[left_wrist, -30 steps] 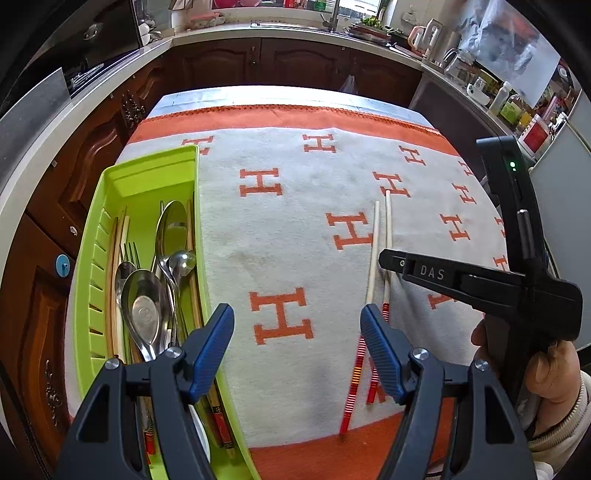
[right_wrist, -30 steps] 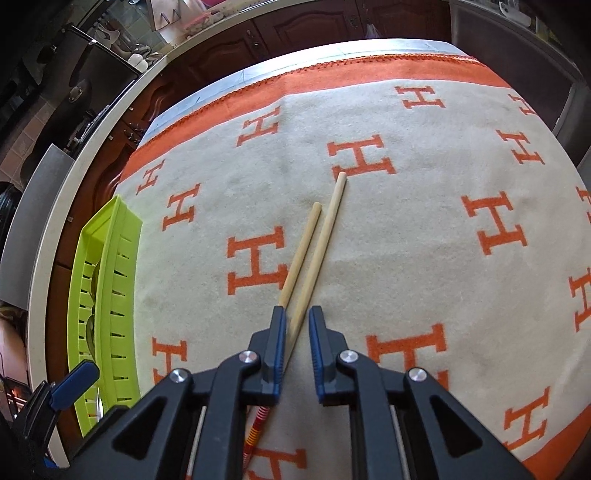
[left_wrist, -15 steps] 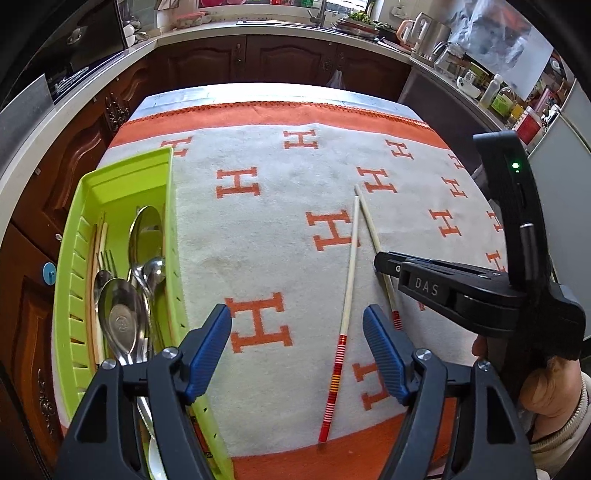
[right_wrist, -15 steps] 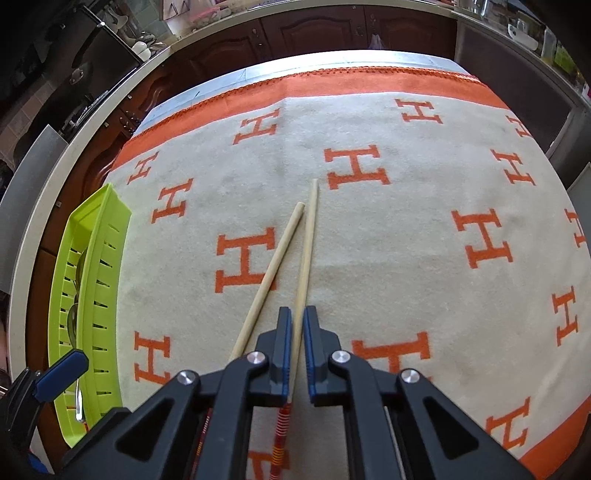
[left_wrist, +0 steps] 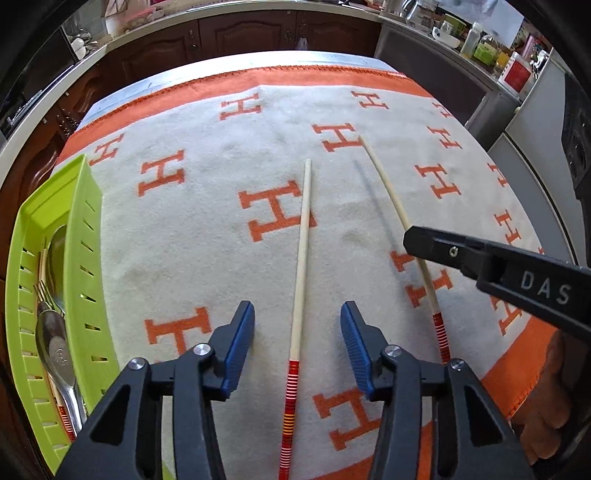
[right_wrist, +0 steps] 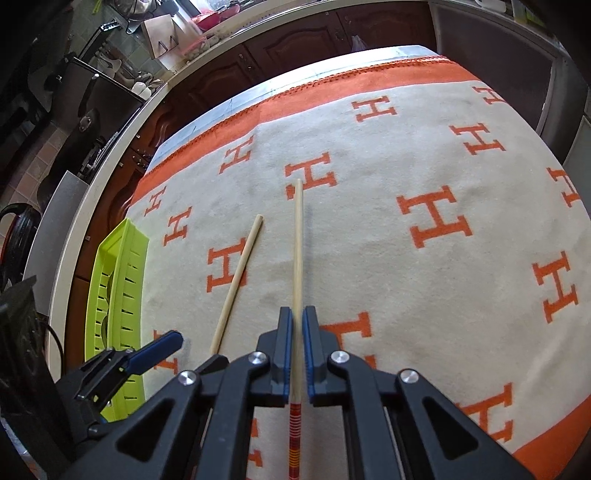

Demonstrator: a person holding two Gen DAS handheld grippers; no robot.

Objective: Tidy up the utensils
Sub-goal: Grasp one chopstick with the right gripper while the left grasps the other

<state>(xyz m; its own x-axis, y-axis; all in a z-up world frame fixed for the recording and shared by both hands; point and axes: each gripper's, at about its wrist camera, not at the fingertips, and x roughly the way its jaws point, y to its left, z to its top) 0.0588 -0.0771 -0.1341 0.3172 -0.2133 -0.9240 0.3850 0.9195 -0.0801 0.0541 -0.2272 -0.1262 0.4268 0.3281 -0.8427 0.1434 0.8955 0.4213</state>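
Kitchen cabinets (left_wrist: 258, 33) of dark wood and a cluttered counter (left_wrist: 480, 44) ring the tabletop, which is covered by a cream blanket (left_wrist: 207, 229) with orange H letters and an orange border.

At the right gripper (right_wrist: 294, 343), the jaws are pressed together on a chopstick (right_wrist: 297, 251). They clamp it on the pale wood just above its red-striped end, and the shaft runs straight ahead from them, its far tip over an orange H. In the left wrist view this chopstick casts a shadow to its left on the blanket, so its tip appears raised off the cloth, and the black body of the right gripper crosses it partway along.

The left gripper (left_wrist: 297, 339) has its jaws spread wide and holds nothing. They hang on either side of a second chopstick (left_wrist: 301, 266), which lies flat on the blanket between the blue pads (left_wrist: 240, 343) without touching either one. Its red and yellow striped end points toward the camera and its pale tip points away. The two chopsticks lie apart, the gap widening toward the tips.

Farther left, at the blanket's edge, stands a lime green slotted tray (left_wrist: 85, 258). Metal spoons (left_wrist: 55, 350) and a fork (left_wrist: 46, 295) lie lengthwise inside it, beside another red-striped chopstick end.
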